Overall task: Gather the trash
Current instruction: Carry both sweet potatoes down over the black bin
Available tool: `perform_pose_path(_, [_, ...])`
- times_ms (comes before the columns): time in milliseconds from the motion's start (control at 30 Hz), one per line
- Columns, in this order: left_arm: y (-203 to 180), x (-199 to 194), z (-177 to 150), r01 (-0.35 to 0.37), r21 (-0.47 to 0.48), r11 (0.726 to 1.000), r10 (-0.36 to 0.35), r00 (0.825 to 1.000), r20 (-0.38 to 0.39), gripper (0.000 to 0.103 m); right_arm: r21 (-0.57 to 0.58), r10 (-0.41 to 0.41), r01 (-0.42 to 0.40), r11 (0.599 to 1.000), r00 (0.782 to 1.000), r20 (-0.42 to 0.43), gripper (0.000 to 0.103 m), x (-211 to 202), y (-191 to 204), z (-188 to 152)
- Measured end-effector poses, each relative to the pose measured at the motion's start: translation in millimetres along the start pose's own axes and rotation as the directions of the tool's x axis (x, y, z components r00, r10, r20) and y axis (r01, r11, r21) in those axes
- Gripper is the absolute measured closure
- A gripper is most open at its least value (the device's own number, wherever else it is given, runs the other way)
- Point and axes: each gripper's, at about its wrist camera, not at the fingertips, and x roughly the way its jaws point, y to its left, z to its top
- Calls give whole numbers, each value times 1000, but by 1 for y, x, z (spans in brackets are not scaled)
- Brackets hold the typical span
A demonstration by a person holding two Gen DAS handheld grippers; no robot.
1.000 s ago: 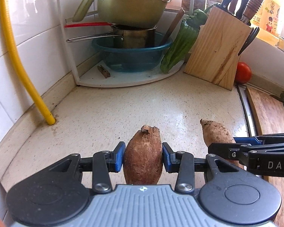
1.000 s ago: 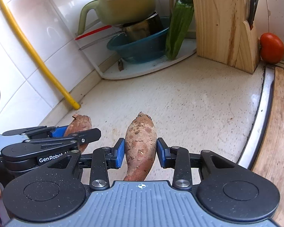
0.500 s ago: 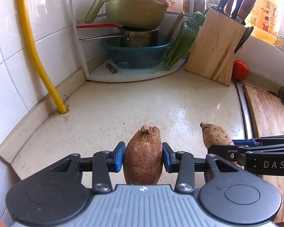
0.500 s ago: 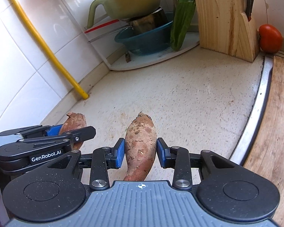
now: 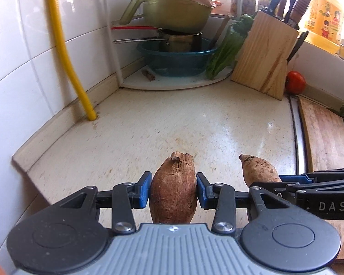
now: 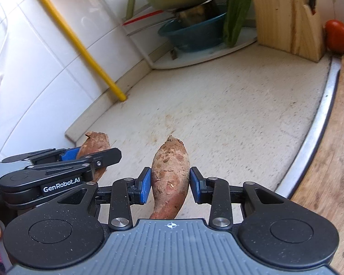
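Two grippers, one sweet potato each

The left gripper (image 5: 173, 193) squeezes a stubby sweet potato (image 5: 173, 192) above the counter (image 5: 172, 119). Beside it, the right gripper (image 6: 170, 188) squeezes a longer sweet potato (image 6: 170, 178).

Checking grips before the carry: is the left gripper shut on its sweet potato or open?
Shut. In the left wrist view the left gripper has both blue jaws pressed against the sides of the sweet potato.
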Motion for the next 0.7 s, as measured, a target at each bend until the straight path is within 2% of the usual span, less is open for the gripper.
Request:
perform_pose_path(167, [8, -8, -14, -65, -53, 996, 64, 998, -22, 65, -46, 75, -78, 996, 995, -64, 60, 12, 16, -4])
perform_pose_path(433, [47, -28, -39, -168, -148, 974, 162, 985, -51, 65, -136, 183, -203, 970, 972, -145, 60, 40, 72, -15])
perform_pose_path(533, [72, -38, -50, -213, -192, 958, 205, 977, -62, 65, -166, 220, -253, 953, 957, -191, 60, 57, 100, -19])
perform_pose_path(700, [118, -51, -77, -305, -271, 913, 285, 952, -114, 65, -224, 268, -334, 916, 923, -277, 60, 85, 152, -35])
